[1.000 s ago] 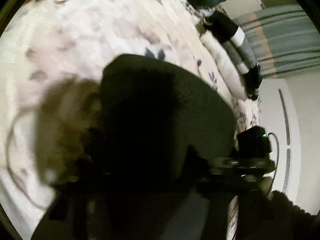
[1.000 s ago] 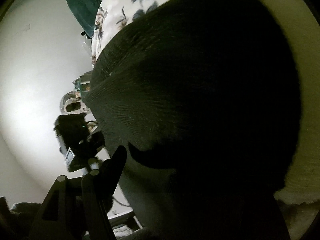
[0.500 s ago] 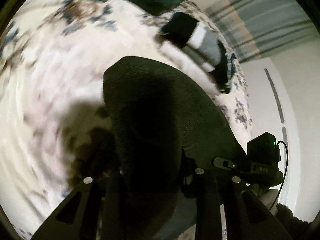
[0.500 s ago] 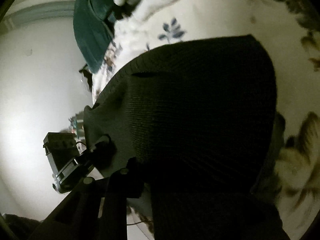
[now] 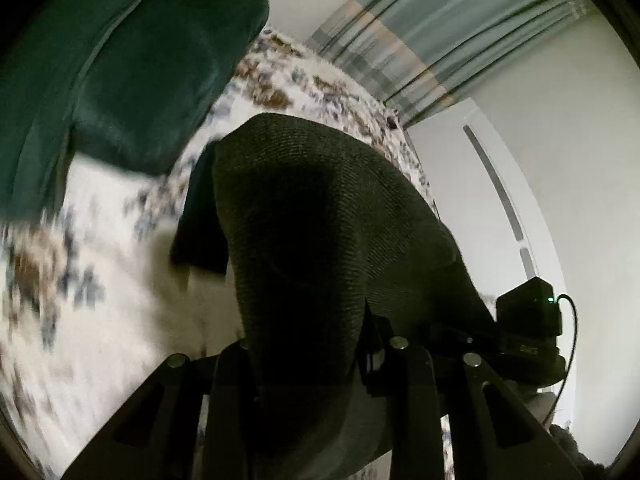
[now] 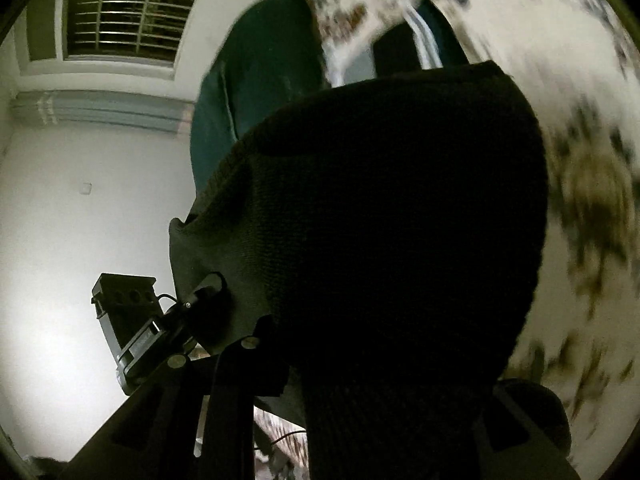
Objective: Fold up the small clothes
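A dark knitted garment, like a beanie (image 5: 320, 240), hangs between both grippers and fills the middle of both views (image 6: 400, 220). My left gripper (image 5: 308, 364) is shut on its lower edge. My right gripper (image 6: 352, 380) is shut on the other edge, its fingertips hidden by the fabric. The left gripper (image 6: 188, 312) also shows in the right wrist view, pinching the cloth. The garment is held up above the floral bedspread (image 5: 100, 280).
A dark green pillow or cushion (image 5: 132, 60) lies at the far side of the bed, also in the right wrist view (image 6: 256, 92). Striped curtains (image 5: 440, 20), a white wall and a barred window (image 6: 124, 20) lie beyond. A black-and-white item (image 6: 416, 48) lies on the bed.
Both grippers have lifted and tilted up with the dark garment; the views swung from the bedspread toward the pillow, curtains and wall. The striped socks have left the left view.
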### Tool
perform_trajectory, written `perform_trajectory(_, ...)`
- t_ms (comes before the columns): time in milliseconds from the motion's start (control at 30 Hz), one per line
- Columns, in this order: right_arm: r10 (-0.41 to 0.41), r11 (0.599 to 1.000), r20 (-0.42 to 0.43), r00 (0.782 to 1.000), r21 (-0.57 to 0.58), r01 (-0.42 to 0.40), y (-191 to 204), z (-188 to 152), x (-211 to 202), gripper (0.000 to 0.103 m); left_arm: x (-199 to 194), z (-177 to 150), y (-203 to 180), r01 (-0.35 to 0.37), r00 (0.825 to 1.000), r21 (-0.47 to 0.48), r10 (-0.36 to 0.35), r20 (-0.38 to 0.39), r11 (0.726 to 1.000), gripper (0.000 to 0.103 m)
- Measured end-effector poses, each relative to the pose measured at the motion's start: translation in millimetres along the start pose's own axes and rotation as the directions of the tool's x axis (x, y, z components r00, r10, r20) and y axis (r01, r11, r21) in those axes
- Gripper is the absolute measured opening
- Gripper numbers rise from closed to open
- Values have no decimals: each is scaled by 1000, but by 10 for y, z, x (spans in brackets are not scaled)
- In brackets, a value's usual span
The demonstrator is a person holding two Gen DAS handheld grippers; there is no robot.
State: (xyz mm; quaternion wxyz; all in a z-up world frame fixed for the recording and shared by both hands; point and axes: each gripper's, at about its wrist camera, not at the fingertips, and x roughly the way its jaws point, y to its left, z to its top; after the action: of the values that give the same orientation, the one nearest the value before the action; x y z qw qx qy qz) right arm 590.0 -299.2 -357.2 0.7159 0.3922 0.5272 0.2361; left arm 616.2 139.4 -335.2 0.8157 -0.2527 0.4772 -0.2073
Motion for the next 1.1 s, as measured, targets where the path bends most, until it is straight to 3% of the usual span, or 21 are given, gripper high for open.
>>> perform_trajectory(167, -30, 1000, 21, 999, -7, 31, 84, 951, 240, 24, 549, 795, 149, -65, 998, 4, 65, -10, 998, 28)
perform_trajectory(233, -55, 998, 17, 998, -11, 55, 123, 1263, 498, 24, 866, 1019, 254, -144, 989, 34, 146, -40, 989, 40)
perform_trajectory(300, -75, 997, 4, 997, -9, 75, 81, 1537, 745, 24, 1152, 1140, 400, -208, 975, 46, 211, -69, 977, 41)
perform_trajectory(367, -120, 993, -10, 993, -15, 120, -14, 1801, 975, 25, 1357, 1185, 539, -275, 958, 70, 280, -70, 959, 53)
perform_trajectory(433, -152, 988, -31, 988, 19, 152, -163, 1971, 1159, 31, 1507, 1185, 633, -356, 930, 110, 363, -52, 928, 76)
perform_trajectory(500, -226, 974, -20, 974, 26, 226, -257, 2106, 1228, 34, 1565, 1159, 678, -415, 906, 137, 423, -33, 899, 92)
perform_trajectory(567, -329, 944, -4, 944, -31, 329, -203, 2122, 1215, 50, 1524, 1114, 679, -432, 899, 149, 437, -6, 890, 95)
perform_trajectory(600, -381, 923, 9, 925, -56, 381, -162, 2080, 1191, 61, 1489, 1087, 652, -441, 895, 156, 446, 8, 884, 97)
perform_trajectory(633, -474, 876, 40, 880, -81, 476, -98, 2014, 1150, 82, 1457, 1042, 620, -456, 888, 170, 459, 23, 874, 101)
perform_trajectory(700, -591, 792, 111, 799, -109, 601, -8, 1848, 1074, 103, 1371, 937, 502, -506, 861, 193, 504, 58, 841, 103)
perform_trajectory(733, -637, 748, 142, 758, -124, 652, 44, 1770, 1051, 103, 1335, 895, 440, -522, 852, 202, 520, 68, 829, 103)
perform_trajectory(767, -702, 677, 181, 688, -129, 725, 103, 1661, 1021, 103, 1314, 855, 391, -528, 848, 210, 526, 71, 823, 103)
perform_trajectory(800, -744, 621, 210, 634, -130, 773, 144, 1546, 995, 103, 1258, 776, 314, -539, 841, 215, 536, 75, 815, 103)
perform_trajectory(833, -764, 590, 229, 603, -128, 797, 171, 1425, 958, 103, 1248, 775, 275, -543, 838, 213, 540, 77, 812, 103)
perform_trajectory(900, -786, 557, 254, 564, -105, 824, 229, 1215, 842, 103, 1136, 650, 123, -533, 844, 223, 532, 70, 816, 103)
perform_trajectory(967, -797, 531, 290, 530, -83, 843, 346, 1049, 712, 103, 1008, 563, -37, -551, 832, 228, 550, 74, 803, 103)
perform_trajectory(1100, -790, 514, 359, 496, -54, 856, 734, 691, 306, 103, 614, 390, -391, -572, 820, 220, 560, 121, 790, 103)
